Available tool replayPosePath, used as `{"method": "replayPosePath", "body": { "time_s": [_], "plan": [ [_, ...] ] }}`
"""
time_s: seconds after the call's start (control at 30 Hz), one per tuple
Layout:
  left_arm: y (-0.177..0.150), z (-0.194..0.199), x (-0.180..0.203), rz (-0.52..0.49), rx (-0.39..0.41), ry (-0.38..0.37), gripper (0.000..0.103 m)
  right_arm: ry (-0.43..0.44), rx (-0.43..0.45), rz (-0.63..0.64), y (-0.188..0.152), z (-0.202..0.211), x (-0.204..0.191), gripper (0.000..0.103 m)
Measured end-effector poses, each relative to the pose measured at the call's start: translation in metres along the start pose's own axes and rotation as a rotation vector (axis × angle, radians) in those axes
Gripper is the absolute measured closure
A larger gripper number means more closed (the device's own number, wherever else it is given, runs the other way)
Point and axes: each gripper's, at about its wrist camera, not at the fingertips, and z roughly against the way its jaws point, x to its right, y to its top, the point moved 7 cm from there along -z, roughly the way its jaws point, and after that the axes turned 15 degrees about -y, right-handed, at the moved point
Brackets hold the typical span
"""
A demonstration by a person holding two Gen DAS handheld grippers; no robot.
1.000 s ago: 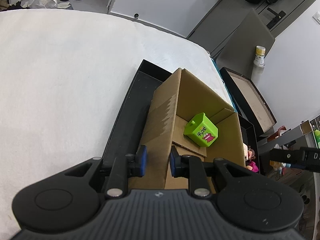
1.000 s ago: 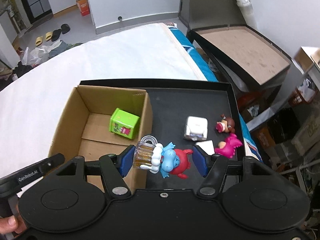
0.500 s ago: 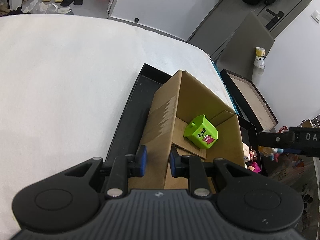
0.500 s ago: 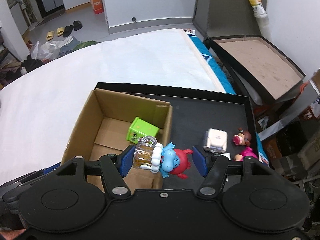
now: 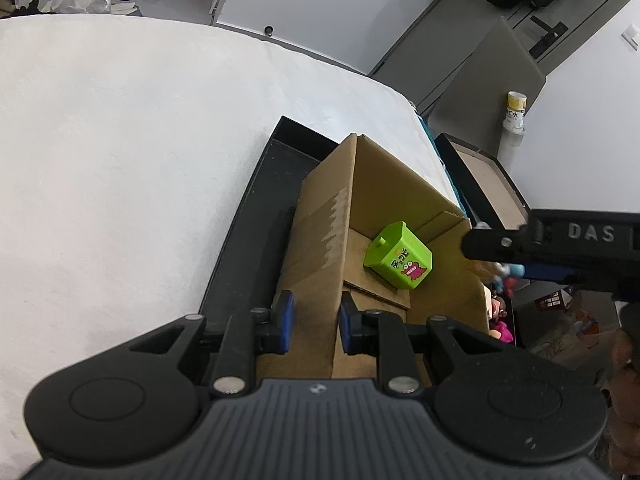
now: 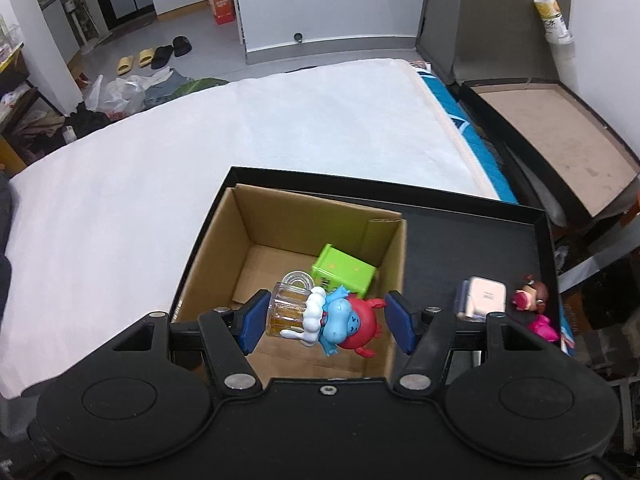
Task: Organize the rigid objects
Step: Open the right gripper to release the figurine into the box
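1. The right gripper [image 6: 326,322] is clenched on a small toy figure [image 6: 340,322] (blue and red, hugging a clear mug of amber liquid), held sideways between the blue pads and hanging over the open cardboard box [image 6: 224,256].
2. The left gripper [image 5: 315,322] pinches the box's near wall, one pad outside and one inside; judging by this, it steadies the box on the black tray [image 6: 480,236].
3. A green cube [image 6: 344,274] already lies on the box floor, toward the far right corner.
4. To drop well: bring the figure down inside the walls over the bare floor left of the cube, then release low so it neither bounces nor tips.
5. Keep the left grip firm while the pads part, since the box is light
6. A white block [image 6: 482,298] and two small dolls [image 6: 532,296] wait on the tray, right of the box
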Motion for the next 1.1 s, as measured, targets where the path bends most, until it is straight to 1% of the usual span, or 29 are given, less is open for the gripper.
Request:
{"method": "replayPosePath", "body": {
  "time_s": [0.27, 0.4, 0.57, 0.7, 0.73, 0.77, 0.8, 0.9, 1.1],
  "plan": [
    [-0.001, 0.000, -0.001, 0.002, 0.002, -0.001, 0.081, 0.014, -0.010, 0.025, 0.001, -0.013, -0.014, 0.042],
    [-0.002, 0.000, -0.001, 0.004, -0.004, -0.009, 0.081, 0.038, -0.013, 0.022, 0.003, -0.019, -0.020, 0.042],
    [0.000, 0.001, -0.004, 0.010, -0.002, -0.006, 0.081, 0.057, -0.022, -0.012, 0.009, -0.026, -0.026, 0.042],
    [-0.001, 0.000, -0.003, 0.009, -0.005, -0.007, 0.082, 0.113, -0.020, -0.057, 0.016, -0.024, -0.033, 0.041],
    [-0.001, 0.000, -0.003, 0.009, -0.005, -0.007, 0.082, 0.132, -0.006, -0.071, 0.018, -0.021, -0.035, 0.036],
    [0.000, 0.000, -0.004, 0.011, -0.004, -0.007, 0.082, 0.155, 0.013, -0.088, 0.021, -0.017, -0.035, 0.026],
    [0.000, 0.000, -0.005, 0.011, -0.001, 0.003, 0.084, 0.164, 0.027, -0.100, 0.024, -0.014, -0.035, 0.022],
    [0.001, 0.001, -0.004, 0.020, 0.004, -0.024, 0.084, 0.163, 0.058, -0.096, 0.027, -0.005, -0.032, 0.021],
    [0.000, 0.004, -0.003, 0.015, 0.007, -0.019, 0.085, 0.133, 0.057, -0.076, 0.023, 0.000, -0.020, 0.021]
  ]
}}
